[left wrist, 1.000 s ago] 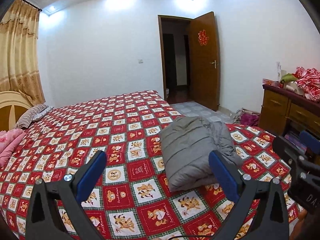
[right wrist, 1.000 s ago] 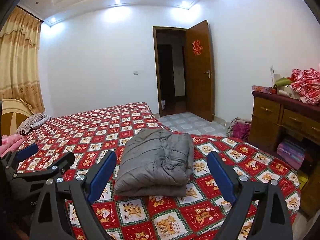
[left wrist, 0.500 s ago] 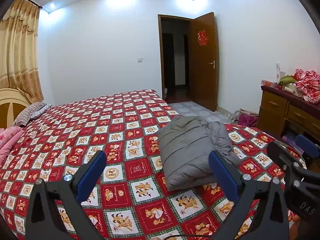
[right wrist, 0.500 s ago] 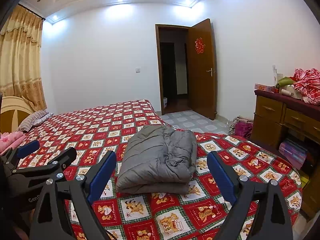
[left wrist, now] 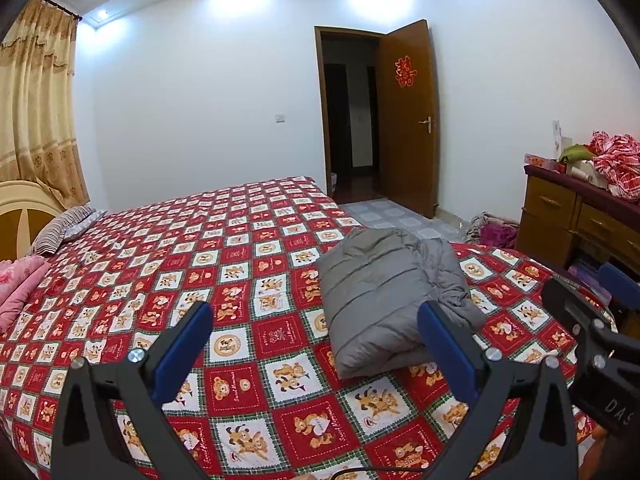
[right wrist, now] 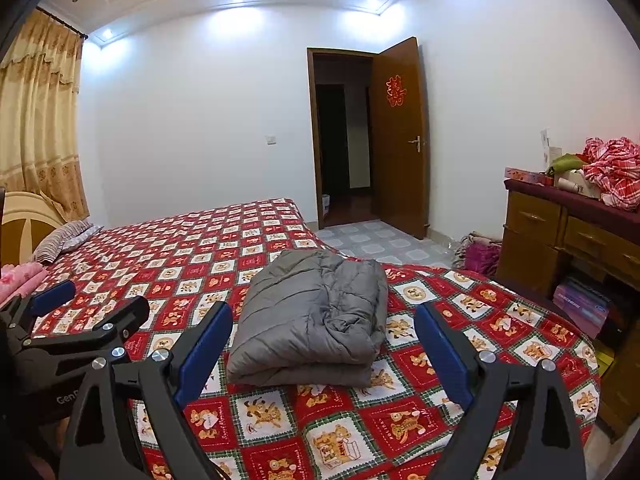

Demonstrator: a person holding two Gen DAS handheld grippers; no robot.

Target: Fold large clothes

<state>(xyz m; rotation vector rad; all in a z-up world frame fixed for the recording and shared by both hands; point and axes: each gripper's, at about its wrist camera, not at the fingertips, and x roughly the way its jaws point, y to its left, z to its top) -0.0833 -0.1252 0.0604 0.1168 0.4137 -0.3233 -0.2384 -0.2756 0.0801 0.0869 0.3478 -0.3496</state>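
Both pairs of jaws stand wide apart and hold nothing. The left gripper (left wrist: pixel 314 334) hangs above the near edge of the bed, its blue-padded fingers (left wrist: pixel 185 346) spread over the patterned cover, and the right-hand pad overlaps the near corner of the folded jacket in that view without a clear sign of touching it. The right gripper (right wrist: pixel 323 338) is likewise spread, framing the jacket between its two pads from a little way back. The grey quilted jacket (right wrist: pixel 310 320) lies folded into a thick, compact bundle near the foot of the bed, on the side toward the door, resting flat on the red bedspread (left wrist: pixel 208 256) printed with cartoon bears and dogs in white squares. In the right wrist view the left gripper shows at the left edge, low over the cover and apart from the jacket. At the head of the bed lie a striped pillow (left wrist: pixel 60 229) and a pink folded blanket (left wrist: pixel 18 286), before a cream headboard (left wrist: pixel 20 216) and gold curtains (left wrist: pixel 34 108). Beyond the bed a brown door (right wrist: pixel 398 140) stands open, bearing a red paper ornament. To the right stands a wooden dresser (right wrist: pixel 560 236) with a heap of red checked cloth (right wrist: pixel 612 174) on top, and more crumpled fabric (right wrist: pixel 480 254) lies on the tiled floor beside it.
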